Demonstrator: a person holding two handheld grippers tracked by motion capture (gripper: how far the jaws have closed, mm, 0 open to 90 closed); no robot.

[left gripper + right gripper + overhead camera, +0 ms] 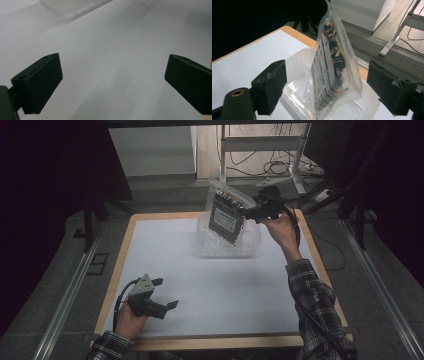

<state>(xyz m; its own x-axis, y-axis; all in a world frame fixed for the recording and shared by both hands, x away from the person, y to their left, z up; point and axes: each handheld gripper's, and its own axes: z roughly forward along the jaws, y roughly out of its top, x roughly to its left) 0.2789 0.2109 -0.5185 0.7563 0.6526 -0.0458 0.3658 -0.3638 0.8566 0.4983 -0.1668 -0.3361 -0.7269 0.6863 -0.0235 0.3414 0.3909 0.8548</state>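
Now the right tongs [257,210] sit jaws apart around a clear bag [334,62] of dark electronic parts, standing on edge in a clear tray [252,247] at the bench's [225,285] far side. Best to close squarely on the bag's upper edge, gently. Left tongs [167,295] rest apart, empty, near the front.

No text can be read with confidence. A blue and white label [223,220] sits on the dark board inside the clear bag [337,65], at about one o'clock on the table [165,250]. In the right gripper view the same label [320,75] carries a strip of blue lettering, too blurred to make out.
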